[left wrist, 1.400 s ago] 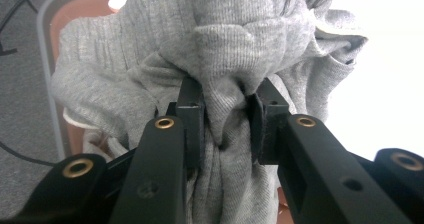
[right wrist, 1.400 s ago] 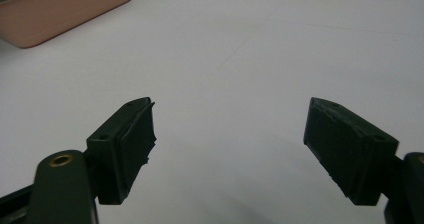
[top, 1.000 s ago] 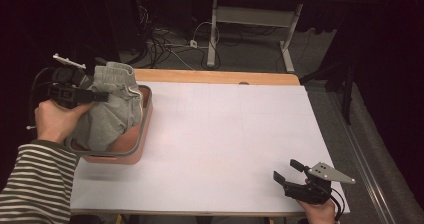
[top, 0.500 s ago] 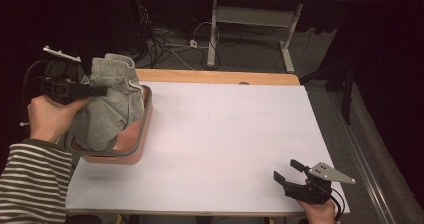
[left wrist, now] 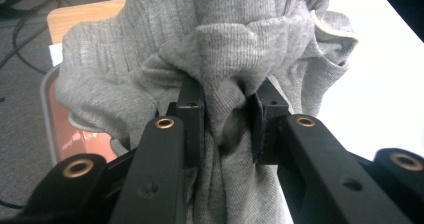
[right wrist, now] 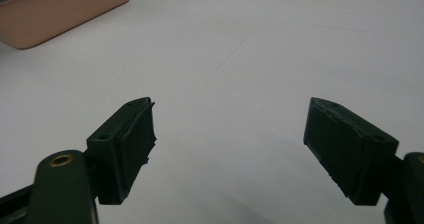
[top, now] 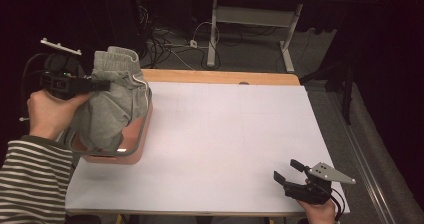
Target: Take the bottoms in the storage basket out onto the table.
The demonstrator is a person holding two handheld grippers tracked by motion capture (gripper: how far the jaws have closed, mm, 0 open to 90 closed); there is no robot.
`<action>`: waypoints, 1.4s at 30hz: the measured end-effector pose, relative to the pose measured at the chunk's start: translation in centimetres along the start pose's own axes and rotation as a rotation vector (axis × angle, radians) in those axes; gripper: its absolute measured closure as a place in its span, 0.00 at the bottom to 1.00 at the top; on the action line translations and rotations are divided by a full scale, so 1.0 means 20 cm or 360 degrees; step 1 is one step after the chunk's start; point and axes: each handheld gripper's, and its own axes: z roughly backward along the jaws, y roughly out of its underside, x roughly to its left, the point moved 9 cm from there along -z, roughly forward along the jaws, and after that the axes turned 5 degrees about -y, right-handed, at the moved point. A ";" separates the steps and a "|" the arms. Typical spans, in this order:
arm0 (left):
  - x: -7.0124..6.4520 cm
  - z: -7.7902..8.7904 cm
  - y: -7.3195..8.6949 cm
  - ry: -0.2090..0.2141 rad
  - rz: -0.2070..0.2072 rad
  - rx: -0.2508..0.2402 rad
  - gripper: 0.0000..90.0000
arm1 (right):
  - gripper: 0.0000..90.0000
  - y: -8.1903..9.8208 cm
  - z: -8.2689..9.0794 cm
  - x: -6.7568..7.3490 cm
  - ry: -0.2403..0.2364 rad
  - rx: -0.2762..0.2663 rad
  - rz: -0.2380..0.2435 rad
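1. Gripping a bunched grey knitted garment with a ribbed elastic waistband (top: 112, 101), left claw (left wrist: 227, 126) is clamped on a thick fold of the cloth, pads pressing in from both sides.
2. Garment hangs from the left claw above a shallow salmon-pink plastic tray with a grey rim (top: 139, 141); lower folds reach down into the tray.
3. Tray sits at the left edge of the white-covered counter (top: 235, 139).
4. Right claw (right wrist: 227, 149) rests at the near right corner of the counter, jaws standing wide apart, nothing between them, well apart from the tray.
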 end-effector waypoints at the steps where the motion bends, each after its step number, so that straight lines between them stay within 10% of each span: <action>1: -0.01 0.00 0.00 0.0005 0.0001 0.0000 0.77 | 0.23 0.00 0.00 0.00 -0.0001 0.0000 0.0000; 42: -0.35 0.10 -0.26 0.0223 -0.0169 -0.0092 0.78 | 0.23 0.00 0.00 0.00 -0.0010 -0.0005 -0.0004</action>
